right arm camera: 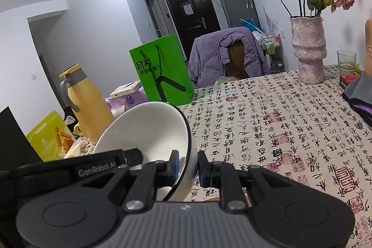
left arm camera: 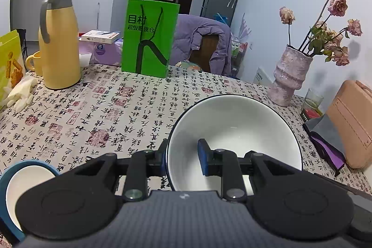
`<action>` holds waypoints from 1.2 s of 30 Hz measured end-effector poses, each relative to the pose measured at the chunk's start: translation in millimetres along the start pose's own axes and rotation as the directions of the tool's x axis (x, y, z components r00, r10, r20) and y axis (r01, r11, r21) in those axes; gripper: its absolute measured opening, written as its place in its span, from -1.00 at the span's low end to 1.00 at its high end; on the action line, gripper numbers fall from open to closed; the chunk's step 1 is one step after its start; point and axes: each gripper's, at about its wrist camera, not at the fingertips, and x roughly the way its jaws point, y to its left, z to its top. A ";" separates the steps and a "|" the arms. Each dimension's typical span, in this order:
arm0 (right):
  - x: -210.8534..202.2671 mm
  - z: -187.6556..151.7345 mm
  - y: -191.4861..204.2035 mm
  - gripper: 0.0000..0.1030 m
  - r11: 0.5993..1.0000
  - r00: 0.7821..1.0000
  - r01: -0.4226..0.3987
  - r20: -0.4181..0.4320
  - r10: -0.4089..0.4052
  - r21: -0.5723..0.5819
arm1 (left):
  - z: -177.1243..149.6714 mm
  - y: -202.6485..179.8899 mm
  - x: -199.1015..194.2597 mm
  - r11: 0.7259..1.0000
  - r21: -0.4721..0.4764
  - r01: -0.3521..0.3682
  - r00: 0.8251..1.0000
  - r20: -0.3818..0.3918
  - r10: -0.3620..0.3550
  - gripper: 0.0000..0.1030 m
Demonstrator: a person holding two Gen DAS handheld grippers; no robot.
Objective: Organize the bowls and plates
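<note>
Above the patterned tablecloth (right arm camera: pixel 290 122), two grippers carry one white bowl (left arm camera: pixel 234 131).

Both grippers pinch the same bowl by its black rim, one on each side. The left gripper (left arm camera: pixel 183 159) has one pad inside the bowl and one outside, closed tight on the wall. The right gripper (right arm camera: pixel 188 166) squeezes the opposite rim the same way, and the bowl tips up to its left. Down to the left of the left gripper sits a blue bowl (left arm camera: pixel 21 180), white inside. Nothing looks stacked yet, so I think most of the tidying is left.
</note>
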 end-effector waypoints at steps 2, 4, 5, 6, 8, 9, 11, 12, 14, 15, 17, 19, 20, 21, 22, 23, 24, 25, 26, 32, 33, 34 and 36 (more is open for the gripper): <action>-0.8 -0.9 4.1 -0.66 1.000 1.000 -0.001 0.000 0.001 -0.006 | -0.4 3.8 -2.0 1.000 -0.004 0.000 1.000 0.002 0.000 -0.50; -1.1 -1.7 7.7 -0.66 1.000 1.000 -0.002 0.000 0.002 -0.010 | -0.8 8.1 -3.3 1.000 -0.008 0.000 1.000 0.004 0.000 -0.50; -0.7 -1.5 9.4 -0.66 1.000 1.000 -0.002 -0.001 0.002 -0.013 | -1.2 9.9 -4.2 1.000 -0.010 0.000 1.000 0.004 0.000 -0.50; -0.6 -2.2 11.6 -0.66 1.000 1.000 -0.002 -0.002 0.002 -0.016 | -1.3 11.6 -4.7 1.000 -0.012 0.000 1.000 0.005 0.000 -0.50; -0.4 -3.4 15.6 -0.66 1.000 1.000 -0.003 -0.003 0.003 -0.020 | -1.8 16.1 -6.4 1.000 -0.017 0.000 1.000 0.005 0.001 -0.50; -0.3 -4.1 17.6 -0.66 1.000 1.000 -0.003 -0.004 0.003 -0.022 | -2.1 18.2 -7.2 1.000 -0.019 -0.001 1.000 0.006 0.002 -0.50; 0.2 -5.0 21.5 -0.66 1.000 1.000 -0.006 -0.005 0.006 -0.026 | -2.7 22.5 -9.0 1.000 -0.024 -0.005 1.000 0.006 0.005 -0.50; 0.5 -5.3 23.1 -0.66 1.000 1.000 -0.008 -0.006 0.008 -0.027 | -2.7 24.5 -9.8 1.000 -0.025 -0.006 1.000 0.007 0.006 -0.50; 0.4 -6.6 26.2 -0.66 0.999 1.000 -0.013 -0.007 0.013 -0.030 | -2.8 28.4 -11.8 1.000 -0.028 -0.010 1.000 0.009 0.010 -0.50; 0.6 -7.3 28.1 -0.66 0.999 1.000 -0.015 -0.008 0.015 -0.032 | -3.1 29.8 -12.6 1.000 -0.029 -0.012 1.000 0.010 0.012 -0.50; 1.3 -8.7 32.4 -0.66 0.999 1.000 -0.019 -0.010 0.019 -0.036 | -3.8 33.4 -14.5 0.999 -0.032 -0.015 1.000 0.011 0.016 -0.50; 1.6 -9.8 35.8 -0.66 0.999 1.000 -0.024 -0.011 0.023 -0.040 | -4.3 36.3 -15.9 0.999 -0.036 -0.020 1.000 0.013 0.020 -0.50; 1.8 -10.2 37.3 -0.66 0.999 1.000 -0.026 -0.012 0.026 -0.041 | -4.5 37.9 -16.8 0.999 -0.038 -0.023 1.000 0.013 0.023 -0.50; 2.3 -10.4 38.7 -0.66 0.999 1.000 -0.029 -0.013 0.028 -0.042 | -4.2 39.5 -17.6 0.999 -0.039 -0.025 1.000 0.014 0.025 -0.50; 2.5 -10.8 40.1 -0.66 0.999 0.999 -0.032 -0.013 0.031 -0.043 | -4.3 41.1 -18.3 0.999 -0.040 -0.027 1.000 0.015 0.028 -0.50; 2.6 -11.3 41.2 -0.66 0.998 0.999 -0.035 -0.014 0.034 -0.044 | -4.1 42.7 -18.6 0.999 -0.041 -0.030 0.999 0.015 0.030 -0.50; 2.8 -11.7 42.4 -0.66 0.998 0.999 -0.038 -0.015 0.037 -0.046 | -4.1 43.7 -19.2 0.999 -0.043 -0.032 0.999 0.016 0.033 -0.50; 3.0 -12.7 44.0 -0.66 0.998 0.999 -0.040 -0.016 0.039 -0.047 | -4.0 44.8 -19.5 0.998 -0.045 -0.035 0.999 0.015 0.035 -0.50; 3.2 -13.1 45.0 -0.66 0.998 0.999 -0.042 -0.017 0.041 -0.048 | -3.8 46.2 -19.7 0.998 -0.046 -0.037 0.999 0.015 0.037 -0.50; 5.8 -14.3 51.5 -0.66 0.997 0.999 -0.050 -0.024 0.049 -0.056 | -4.8 54.1 -22.1 0.998 -0.055 -0.044 0.999 0.016 0.045 -0.50; 5.9 -14.5 52.8 -0.66 0.997 0.998 -0.051 -0.025 0.050 -0.058 | -4.7 55.3 -22.5 0.997 -0.056 -0.044 0.999 0.017 0.045 -0.50; 6.2 -14.7 53.9 -0.66 0.997 0.998 -0.052 -0.025 0.051 -0.059 | -4.9 56.1 -22.9 0.997 -0.056 -0.045 0.999 0.018 0.046 -0.50; 7.0 -15.2 55.3 -0.66 0.997 0.998 -0.054 -0.026 0.053 -0.062 | -4.9 58.3 -23.8 0.997 -0.058 -0.047 0.999 0.019 0.048 -0.50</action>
